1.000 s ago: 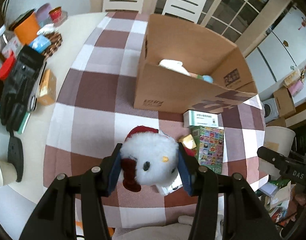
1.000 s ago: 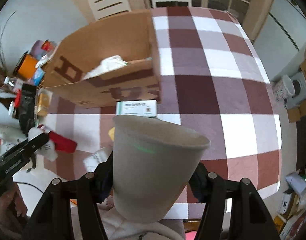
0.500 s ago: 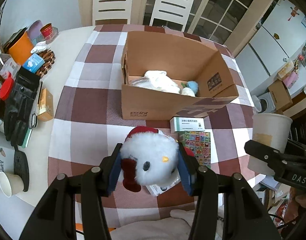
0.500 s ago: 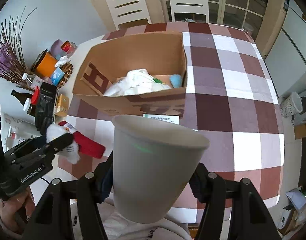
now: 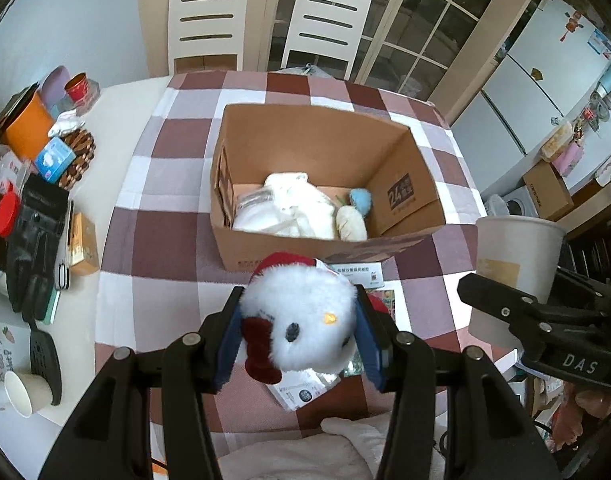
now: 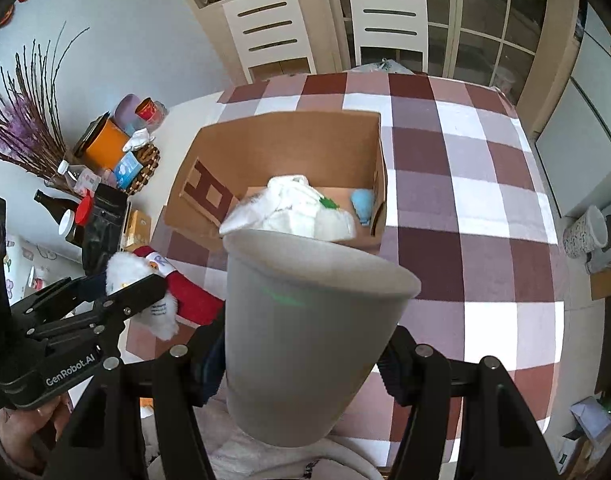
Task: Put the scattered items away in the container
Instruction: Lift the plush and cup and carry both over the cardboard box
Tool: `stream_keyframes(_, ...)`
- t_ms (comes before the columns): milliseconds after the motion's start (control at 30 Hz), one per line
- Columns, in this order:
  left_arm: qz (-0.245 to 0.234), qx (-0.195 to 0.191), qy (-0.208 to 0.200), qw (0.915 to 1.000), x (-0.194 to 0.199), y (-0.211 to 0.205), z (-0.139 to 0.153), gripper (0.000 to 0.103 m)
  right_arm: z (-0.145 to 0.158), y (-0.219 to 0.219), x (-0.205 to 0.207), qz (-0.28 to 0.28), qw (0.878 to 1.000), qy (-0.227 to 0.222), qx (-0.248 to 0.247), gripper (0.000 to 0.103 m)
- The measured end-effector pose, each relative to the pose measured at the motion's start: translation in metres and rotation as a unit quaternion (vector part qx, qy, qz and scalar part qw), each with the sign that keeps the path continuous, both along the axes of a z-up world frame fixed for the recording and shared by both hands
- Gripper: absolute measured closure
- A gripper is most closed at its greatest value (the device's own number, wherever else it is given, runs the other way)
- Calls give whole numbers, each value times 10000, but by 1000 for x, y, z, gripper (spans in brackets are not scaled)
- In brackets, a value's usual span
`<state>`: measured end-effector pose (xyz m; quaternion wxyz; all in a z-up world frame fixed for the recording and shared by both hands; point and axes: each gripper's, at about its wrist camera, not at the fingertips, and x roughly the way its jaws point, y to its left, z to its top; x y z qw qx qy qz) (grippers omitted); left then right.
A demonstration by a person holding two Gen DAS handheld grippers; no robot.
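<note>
1. Left wrist view: my left hand-held gripper [image 5: 299, 336] is clamped on the white plush toy [image 5: 299, 326], its blue pads pressing the fluffy head from both sides. The toy hangs above the checked tabletop [image 5: 173, 216], on the near side of the open cardboard box [image 5: 401, 188], which already holds a white bundle and a small blue thing. A small white carton [image 5: 357, 272], a colourful booklet and a flat packet lie on the cloth beneath the toy. My right tool shows at the edge, carrying the paper cup [image 5: 513, 252].

2. Right wrist view: my right hand-held gripper [image 6: 297, 368] is clamped round the paper cup [image 6: 305, 332], upright and mouth up, filling most of the view in front of the box [image 6: 289, 148]. The left tool holds the toy [image 6: 145, 280] off to the side, short of the box.

3. Step in hand, as I judge it: carrying both things to the box.

4. Next, I think each load must clear the near wall and sit over the opening before I spread the jaws; the cup wants the free corner, not the bundle's top.
</note>
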<state>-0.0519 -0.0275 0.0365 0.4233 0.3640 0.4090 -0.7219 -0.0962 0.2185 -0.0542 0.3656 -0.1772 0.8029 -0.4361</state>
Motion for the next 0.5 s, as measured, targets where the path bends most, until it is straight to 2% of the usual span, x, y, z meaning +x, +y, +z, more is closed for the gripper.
stream_keyframes(500,28,-199,155,9997,-6,-41,23,51,-19,-26,27,-341,9994,19,-64,39)
